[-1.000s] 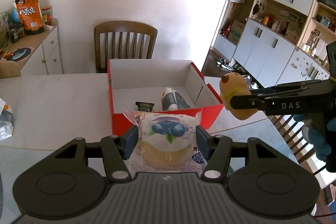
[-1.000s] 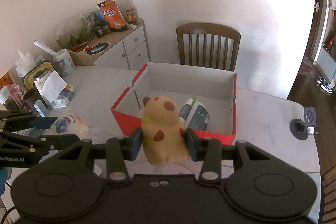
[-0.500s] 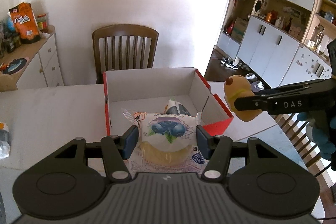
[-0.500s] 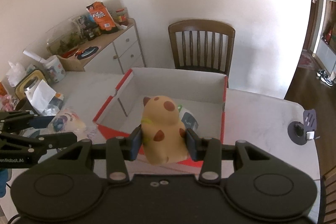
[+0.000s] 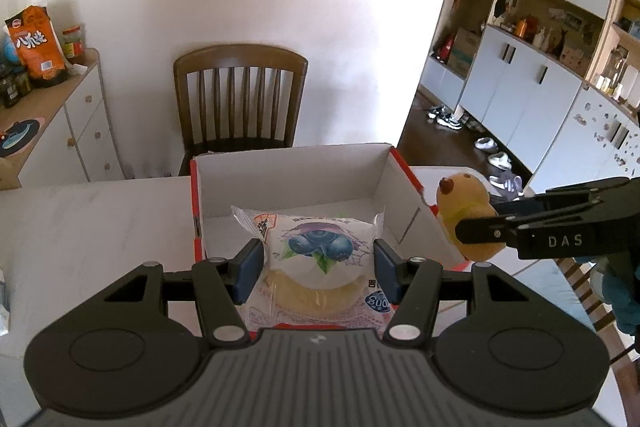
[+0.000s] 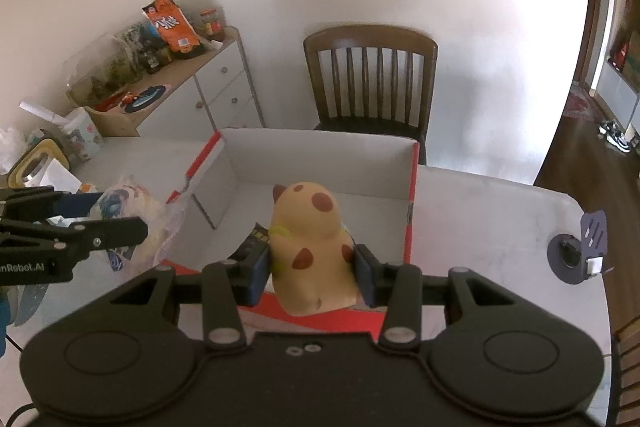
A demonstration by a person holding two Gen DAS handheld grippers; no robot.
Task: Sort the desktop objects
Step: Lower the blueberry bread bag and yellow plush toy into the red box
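Box [image 5: 288, 167] on table [image 5: 92, 219]; chair [image 5: 240, 99] behind; cabinet [image 5: 80, 123] left.

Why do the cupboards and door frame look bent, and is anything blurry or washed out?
Left wrist view: fisheye lens bows the cupboards at the right edge; the bread packet is sharp. Right wrist view: the door frame curves, the wall is hazy and washed out, and the toy is slightly soft.

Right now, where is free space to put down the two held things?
Free: the white floor of the red box along its far wall, and bare table between box and chair. Crowded: the table's left end, by the mug.
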